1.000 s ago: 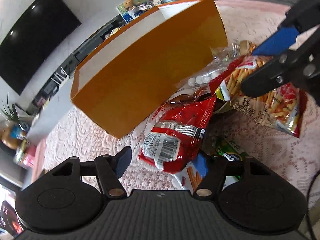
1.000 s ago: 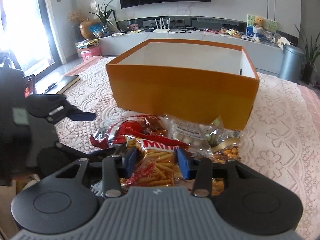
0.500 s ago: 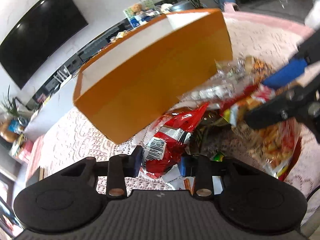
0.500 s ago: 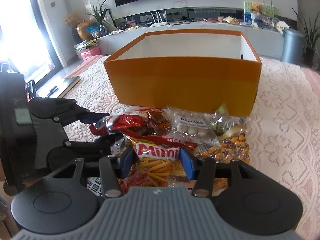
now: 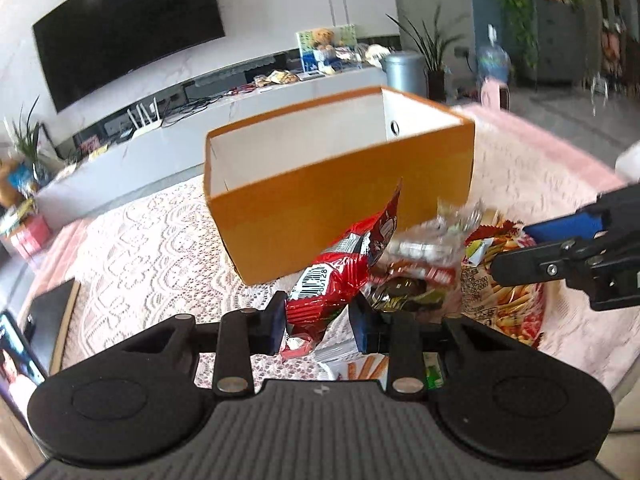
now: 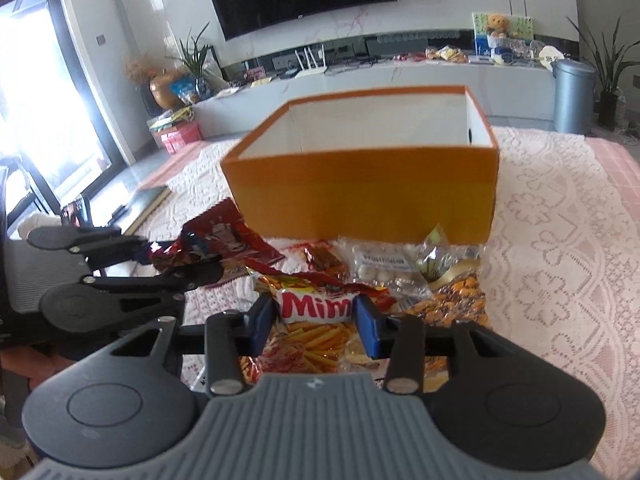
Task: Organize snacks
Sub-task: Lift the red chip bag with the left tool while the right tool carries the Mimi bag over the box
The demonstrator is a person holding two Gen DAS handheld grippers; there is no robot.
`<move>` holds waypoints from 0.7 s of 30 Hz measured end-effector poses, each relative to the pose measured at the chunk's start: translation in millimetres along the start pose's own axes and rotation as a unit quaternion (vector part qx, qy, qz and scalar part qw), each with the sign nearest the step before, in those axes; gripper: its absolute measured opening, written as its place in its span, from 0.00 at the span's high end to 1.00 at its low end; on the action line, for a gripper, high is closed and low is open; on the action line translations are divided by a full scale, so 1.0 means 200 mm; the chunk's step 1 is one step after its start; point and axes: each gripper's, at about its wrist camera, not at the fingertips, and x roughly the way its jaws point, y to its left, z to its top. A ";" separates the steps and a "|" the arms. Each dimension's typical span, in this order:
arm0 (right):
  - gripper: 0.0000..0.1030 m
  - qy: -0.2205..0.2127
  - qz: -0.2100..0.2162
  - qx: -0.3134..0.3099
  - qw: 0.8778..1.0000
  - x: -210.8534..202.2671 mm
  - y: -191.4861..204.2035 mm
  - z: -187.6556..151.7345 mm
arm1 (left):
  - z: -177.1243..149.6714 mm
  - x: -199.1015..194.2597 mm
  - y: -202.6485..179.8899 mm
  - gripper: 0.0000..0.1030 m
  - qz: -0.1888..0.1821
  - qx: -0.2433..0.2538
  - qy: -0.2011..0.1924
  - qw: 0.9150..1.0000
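Observation:
An open orange box [image 5: 340, 188] with a white inside stands on the lace tablecloth; it also shows in the right wrist view [image 6: 364, 196]. My left gripper [image 5: 318, 322] is shut on a red snack bag [image 5: 340, 276] and holds it lifted in front of the box. My right gripper [image 6: 316, 320] is shut on a "Mimi" stick snack bag [image 6: 316, 312] near the table's front. In the left wrist view the right gripper [image 5: 560, 252] sits at the right. A heap of snack packs [image 6: 400, 272] lies before the box.
A lace tablecloth [image 6: 560, 248] covers the table. A dark tablet [image 5: 48, 320] lies at the left edge. A TV console [image 6: 400, 68], plants and a grey bin [image 6: 572, 92] stand beyond the table.
My left gripper closed on the red bag and lifted it up from the heap. My right gripper closed on the Mimi bag and rose; the box now shows from higher up.

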 end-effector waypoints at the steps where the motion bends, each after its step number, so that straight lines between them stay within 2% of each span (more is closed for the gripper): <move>1: 0.59 -0.006 0.000 -0.002 1.000 -0.02 0.00 0.01 | 0.01 -0.02 0.01 0.64 -0.004 -0.008 -0.002 1.000; 7: 0.60 -0.036 -0.016 -0.025 0.999 -0.10 0.02 0.10 | 0.11 -0.09 0.07 0.64 -0.022 -0.048 -0.021 0.998; 13: 0.60 -0.068 -0.028 -0.036 0.997 -0.14 -0.01 0.29 | 0.28 -0.08 0.22 0.64 -0.032 -0.118 -0.025 0.992; 17: 0.60 -0.094 -0.033 -0.043 0.994 -0.13 -0.02 0.43 | 0.39 -0.05 0.29 0.64 -0.048 -0.135 -0.029 0.989; 21: 0.60 -0.114 -0.031 -0.049 0.992 -0.07 -0.04 0.58 | 0.49 0.02 0.32 0.64 -0.042 -0.133 -0.027 0.990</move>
